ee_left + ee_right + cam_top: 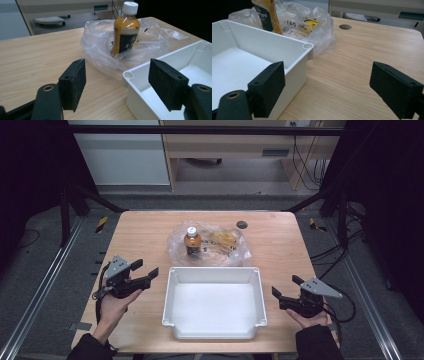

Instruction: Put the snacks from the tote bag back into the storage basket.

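I find the amber plastic bottle with white cap [192, 241] upright inside the crumpled clear plastic bag [227, 251], beyond the white rectangular tub [214, 271]. My left gripper [146, 272], jaws spread and empty, sits nearer it than my right gripper [285, 289], likewise spread.

- Even overhead light fell on the desk [140, 227]; its surroundings stayed dark.
- Soft glare marked the plastic bag [100, 40].
- Close jaws looked slightly blurred.
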`<act>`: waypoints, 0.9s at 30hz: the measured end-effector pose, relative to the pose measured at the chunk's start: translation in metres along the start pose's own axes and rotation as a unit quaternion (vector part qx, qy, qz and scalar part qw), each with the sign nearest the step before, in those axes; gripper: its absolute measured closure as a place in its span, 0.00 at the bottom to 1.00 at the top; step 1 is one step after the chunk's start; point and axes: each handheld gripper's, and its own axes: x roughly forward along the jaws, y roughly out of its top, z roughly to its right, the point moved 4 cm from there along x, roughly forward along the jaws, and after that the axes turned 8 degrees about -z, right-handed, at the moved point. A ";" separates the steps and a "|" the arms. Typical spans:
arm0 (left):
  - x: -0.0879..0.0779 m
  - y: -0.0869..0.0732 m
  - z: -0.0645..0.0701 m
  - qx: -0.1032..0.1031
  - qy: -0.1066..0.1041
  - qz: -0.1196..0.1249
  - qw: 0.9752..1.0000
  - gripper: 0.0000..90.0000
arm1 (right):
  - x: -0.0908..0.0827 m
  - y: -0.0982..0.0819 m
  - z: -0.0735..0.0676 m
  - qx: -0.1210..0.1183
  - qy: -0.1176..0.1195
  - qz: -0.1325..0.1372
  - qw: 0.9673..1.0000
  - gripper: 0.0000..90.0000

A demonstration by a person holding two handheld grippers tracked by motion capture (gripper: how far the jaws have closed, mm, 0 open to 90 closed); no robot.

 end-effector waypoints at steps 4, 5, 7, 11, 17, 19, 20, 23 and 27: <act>0.003 0.007 0.004 0.006 -0.006 0.006 1.000 0.33 | 0.000 0.000 0.000 0.002 0.000 0.001 1.000 0.15; 0.004 0.008 0.004 0.007 -0.006 0.007 1.000 0.33 | -0.001 0.000 0.000 0.003 0.000 0.001 1.000 0.15; 0.006 0.009 0.005 0.008 -0.006 0.007 1.000 0.33 | -0.001 0.000 0.000 0.004 0.001 0.001 1.000 0.15; 0.010 0.012 0.007 0.009 -0.004 0.005 1.000 0.34 | -0.001 0.001 0.000 0.004 0.002 0.002 1.000 0.15; 0.015 0.017 0.009 0.010 -0.006 0.008 1.000 0.35 | -0.001 0.000 0.000 0.003 0.001 0.001 1.000 0.15; 0.016 0.019 0.010 0.012 -0.006 0.008 1.000 0.35 | -0.001 0.000 0.000 0.003 0.001 0.001 1.000 0.15; 0.017 0.020 0.011 0.011 -0.007 0.009 1.000 0.35 | 0.000 0.000 0.000 0.003 0.001 0.001 1.000 0.15; 0.020 0.022 0.012 0.013 -0.007 0.008 1.000 0.35 | 0.000 0.000 0.000 0.003 0.001 0.001 1.000 0.15; 0.024 0.025 0.013 0.013 -0.007 0.010 1.000 0.35 | -0.001 0.001 0.000 0.004 0.001 0.001 1.000 0.15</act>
